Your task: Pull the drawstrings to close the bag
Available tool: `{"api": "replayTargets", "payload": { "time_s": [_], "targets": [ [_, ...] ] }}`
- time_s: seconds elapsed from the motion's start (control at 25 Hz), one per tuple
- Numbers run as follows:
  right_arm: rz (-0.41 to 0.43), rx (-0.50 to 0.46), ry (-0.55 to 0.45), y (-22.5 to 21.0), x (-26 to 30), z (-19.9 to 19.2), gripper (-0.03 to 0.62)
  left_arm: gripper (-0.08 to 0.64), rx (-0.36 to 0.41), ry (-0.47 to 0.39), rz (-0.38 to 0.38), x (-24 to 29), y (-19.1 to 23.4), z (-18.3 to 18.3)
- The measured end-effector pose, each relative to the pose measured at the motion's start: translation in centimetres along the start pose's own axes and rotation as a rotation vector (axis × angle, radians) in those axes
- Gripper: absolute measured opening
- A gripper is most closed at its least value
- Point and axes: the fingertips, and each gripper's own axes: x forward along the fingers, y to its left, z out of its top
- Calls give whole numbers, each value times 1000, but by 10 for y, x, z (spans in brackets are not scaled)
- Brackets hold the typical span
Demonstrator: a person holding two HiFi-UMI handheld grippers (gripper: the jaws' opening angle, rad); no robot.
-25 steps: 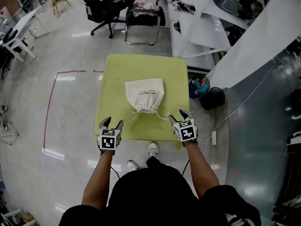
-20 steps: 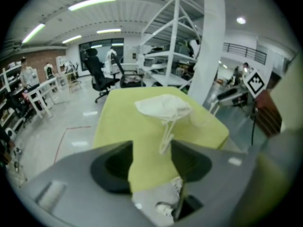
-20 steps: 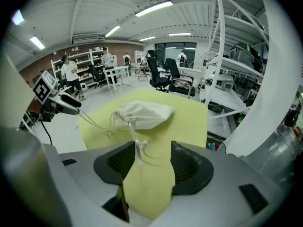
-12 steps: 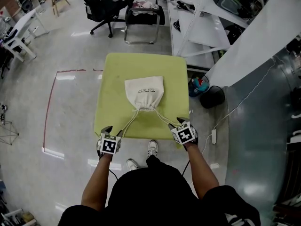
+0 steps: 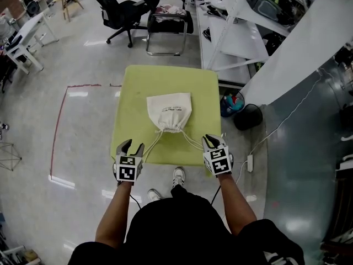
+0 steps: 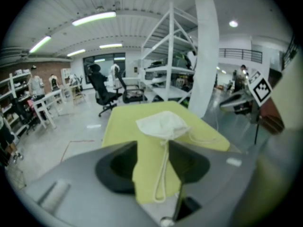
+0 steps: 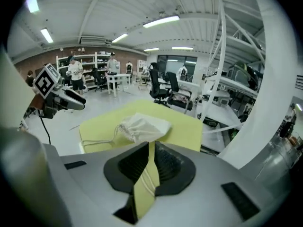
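1. While both sets of fingers have just been closing, the left gripper (image 5: 131,144) at the near edge has its fingers spread wide. The left drawstring (image 6: 163,174) lies between them in a slack loop, untouched.
2. On the right gripper (image 5: 211,139) the fingers are drawn to a narrow slit around the right drawstring (image 7: 149,176). A strip of yellow shows beside the cord, so I judge it not quite pinched.
3. I read this step as taking hold of both cords for a pull. The neck (image 5: 172,129) already looks gathered, so the closing seems well along.
4. Next I need both cords clamped firmly, then drawn apart and toward me. The pull should be even so the bag does not slide sideways.
5. Farther out, the bag (image 5: 171,110) lies flat near the middle of the yellow surface (image 5: 138,87). Its neck faces me and a cord runs out to each gripper.
6. Nothing on the surface stands between the fingers and the bag.
7. Around it, my shoes (image 5: 179,175) stand just below the near edge, and a power strip (image 5: 250,162) lies on the floor (image 5: 83,54) at right. A black bin (image 5: 246,116) sits by the right side and a red tape line (image 5: 55,137) runs at left. Office chairs (image 5: 118,7) and white shelving (image 5: 231,32) stand beyond, none in the pulling path.
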Motion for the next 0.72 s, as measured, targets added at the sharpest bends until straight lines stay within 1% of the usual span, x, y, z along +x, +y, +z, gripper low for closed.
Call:
{"api": "replayTargets", "payload": {
  "time_s": [0.04,0.12,0.24,0.36,0.52,0.64,0.72],
  "targets": [
    [-17,7,-32,-2,-4,11,33,212,12,-37,9,-5,-1,15],
    [-41,13,-95,-4,-13,34,21,212,35,-115,19,-17,-4,45],
    [-62,1,-196,-4,-29,67,15,204,31,-233,33,-34,-8,86],
    [-75,-15,-294,-3,-46,100,11,102,37,-328,79,-50,-6,113],
    [-91,-28,-401,2,-66,134,9,12,24,-383,106,-62,-3,127],
    [-131,-34,-472,2,-78,151,8,6,4,-406,102,-68,-1,132],
    [-141,-27,-505,4,-83,159,8,6,-3,-417,93,-71,-2,136]
  ]
}}
